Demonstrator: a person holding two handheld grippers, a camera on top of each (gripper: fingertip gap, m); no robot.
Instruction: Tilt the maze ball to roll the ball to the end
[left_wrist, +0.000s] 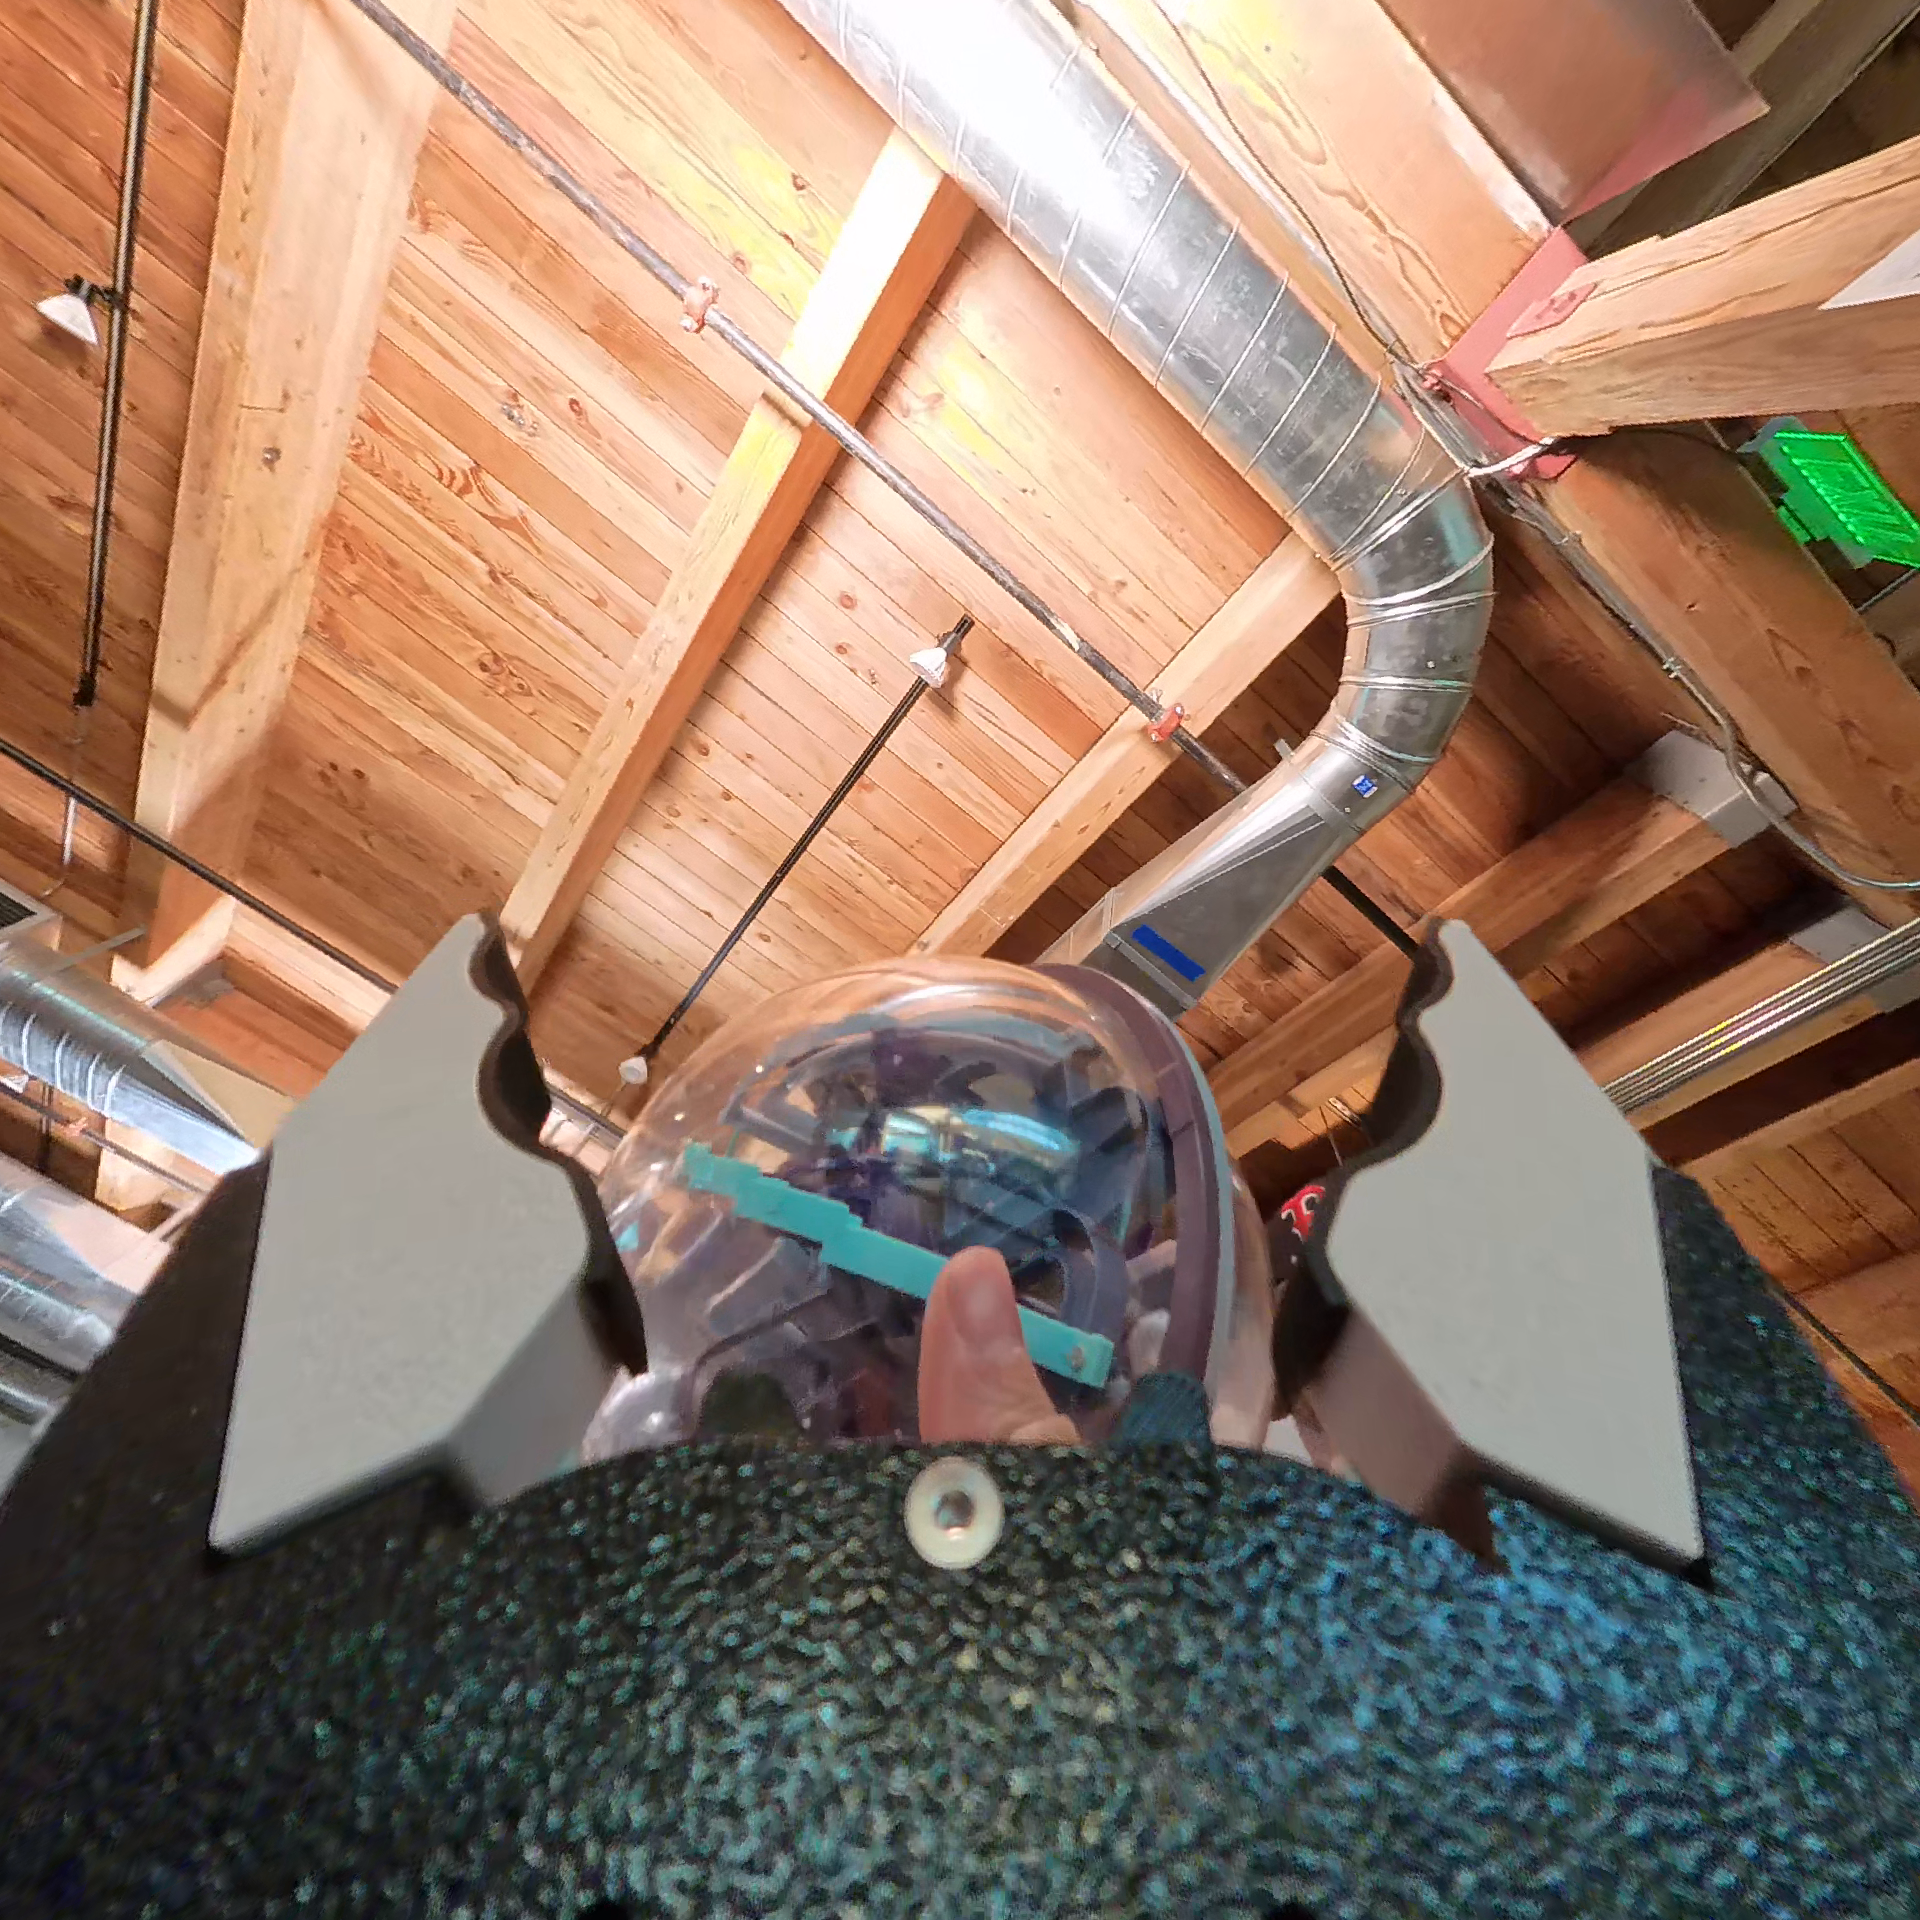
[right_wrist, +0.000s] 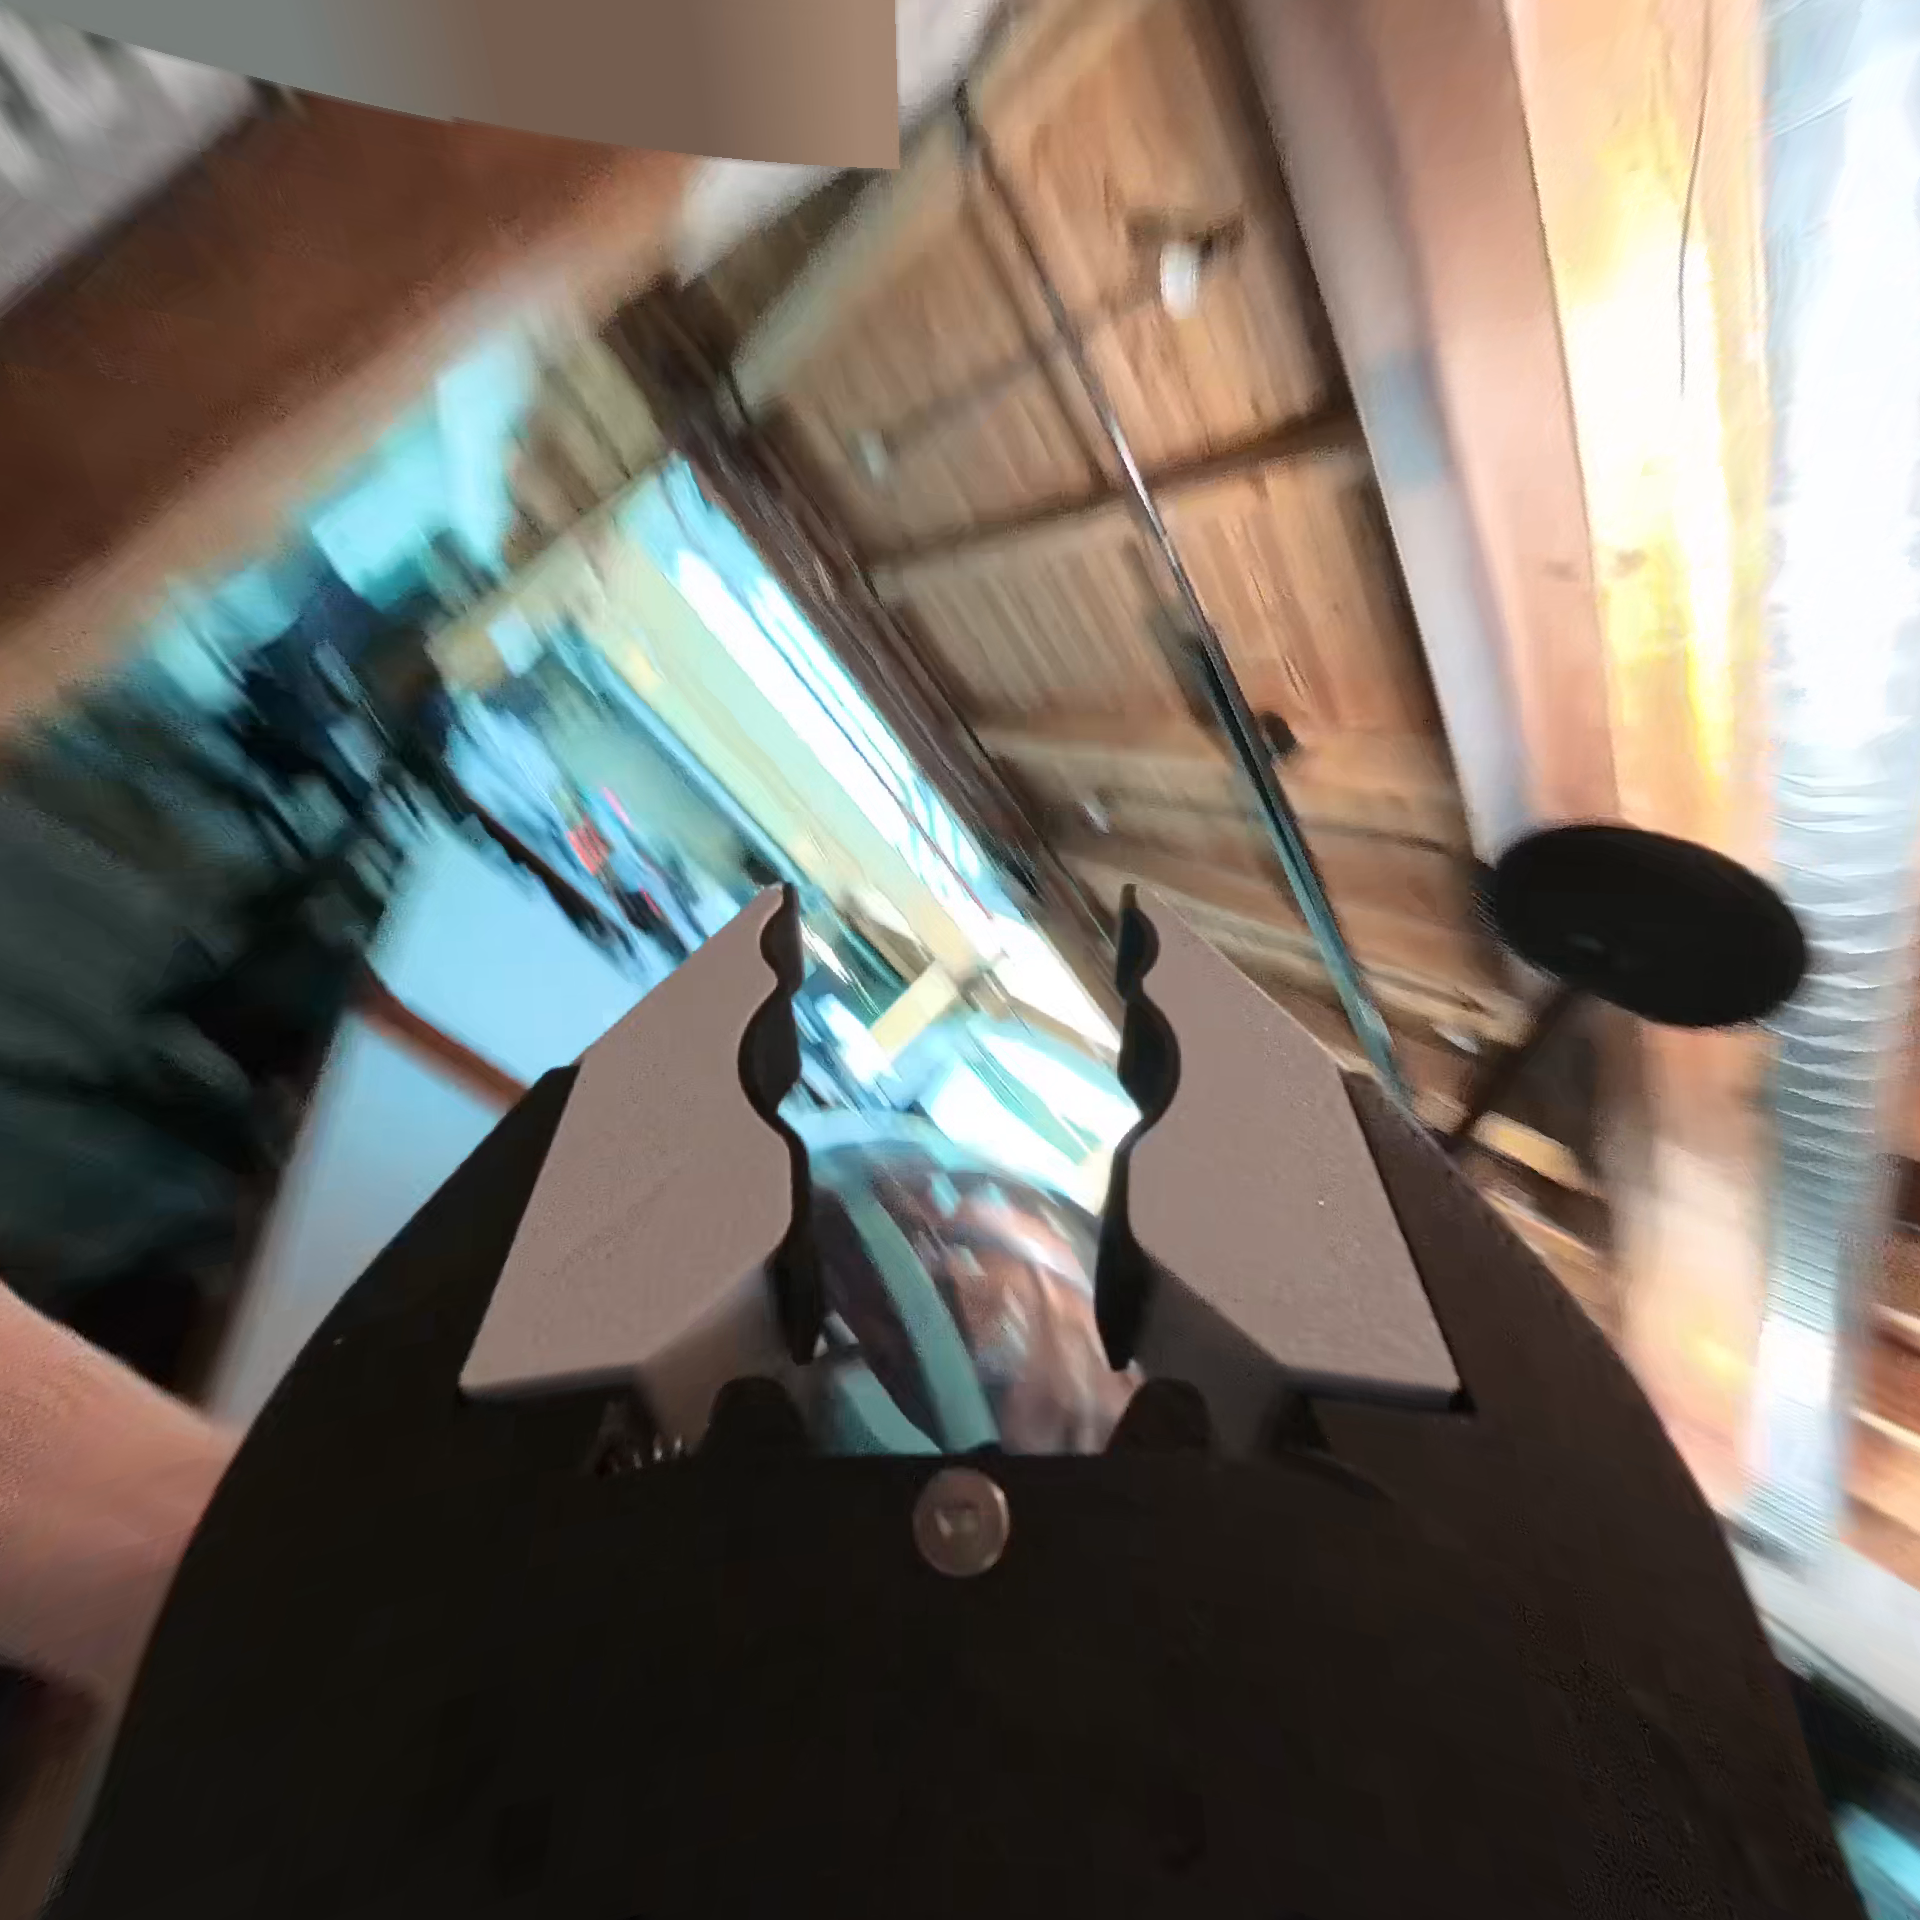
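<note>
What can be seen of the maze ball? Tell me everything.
The maze ball is a clear plastic sphere, with a purple rim band on its right side. Inside run dark purple tracks and a teal notched strip. It sits between the spread fingers of the left gripper, raised toward the wooden ceiling. A person's thumb presses on its shell. The small ball inside cannot be made out.

the maze ball (left_wrist: 935, 1174), a clear sphere with a purple equator band, dark inner tracks and a teal strip, is seen raised toward the ceiling, with a thumb pressed against it.
</note>
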